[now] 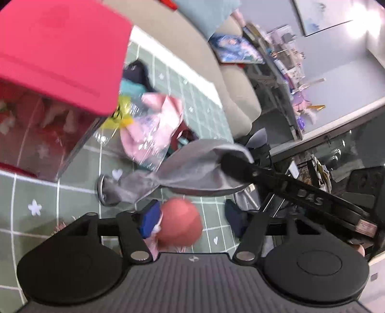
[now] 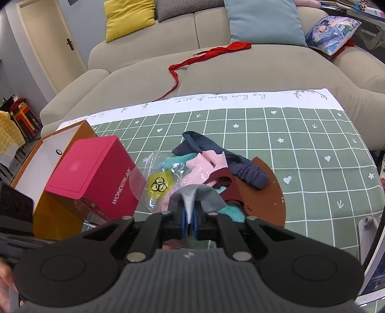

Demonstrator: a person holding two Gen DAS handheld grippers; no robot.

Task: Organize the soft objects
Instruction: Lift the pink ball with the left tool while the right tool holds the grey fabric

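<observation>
The right tongs (image 2: 189, 222) are clenched on a grey cloth (image 2: 195, 196), lifting it above the clothing pile (image 2: 216, 163) in the middle of the table (image 2: 312, 149). The left tongs (image 1: 190, 224) are spread apart, grasping nothing, over a pink plush (image 1: 180, 221). A pink box (image 2: 93, 171) stands near the table's left edge, beside a biohazard bag (image 2: 157, 184).

Bright even daylight; left view motion-blurred, fisheye bending at edges

A beige sofa (image 2: 216, 55) with 2 plain cushions (image 2: 130, 16) stands before a grey wall (image 2: 9, 48).
</observation>
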